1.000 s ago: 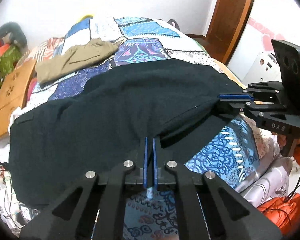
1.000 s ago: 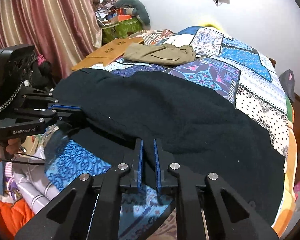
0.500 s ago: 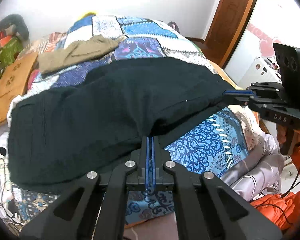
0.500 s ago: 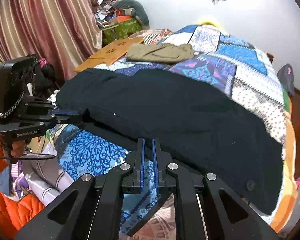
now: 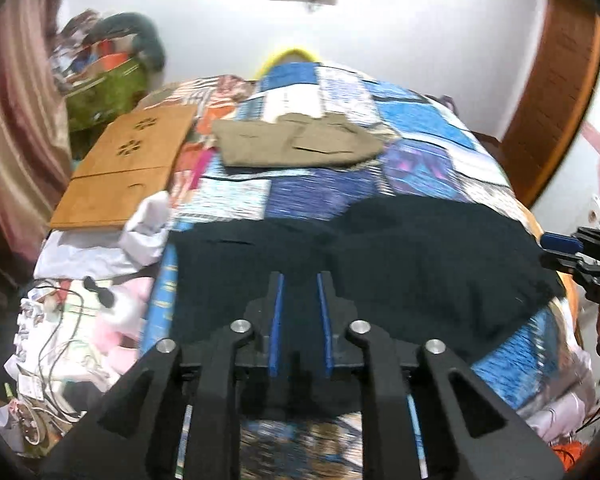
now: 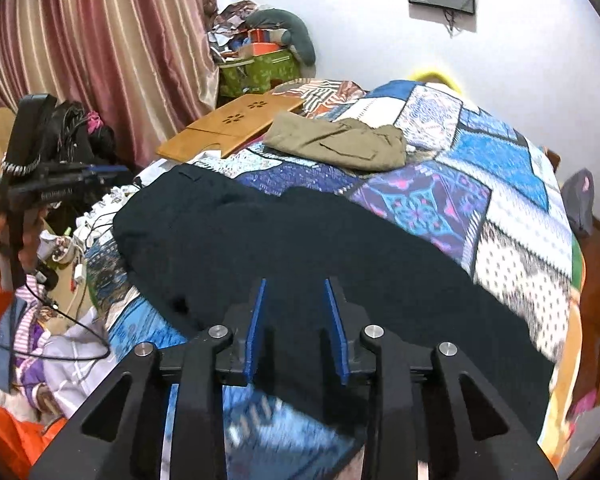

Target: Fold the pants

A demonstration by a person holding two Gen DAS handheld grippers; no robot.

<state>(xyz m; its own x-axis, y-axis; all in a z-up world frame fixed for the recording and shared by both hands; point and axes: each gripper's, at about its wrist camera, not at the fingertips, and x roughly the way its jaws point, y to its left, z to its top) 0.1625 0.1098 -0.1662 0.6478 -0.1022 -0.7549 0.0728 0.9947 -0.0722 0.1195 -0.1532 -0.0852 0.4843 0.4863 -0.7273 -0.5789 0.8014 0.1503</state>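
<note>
Right gripper (image 6: 294, 308): blue-padded jaws just opened, parted above the cloth, nothing between them.
Black pants (image 6: 300, 248): spread across the patchwork quilt (image 6: 500, 200).
Folded khaki trousers (image 6: 340, 144): farther back.
Left gripper (image 6: 112, 169): hand-held, off the bed's left edge.

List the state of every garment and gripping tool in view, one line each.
Black fabric pants: spread flat across the patchwork quilt, released.
Khaki fabric pants: folded, lying farther up the quilt.
Left tool: just opened, nothing between its pads.
Right tool: just opened, nothing gripped.
</note>
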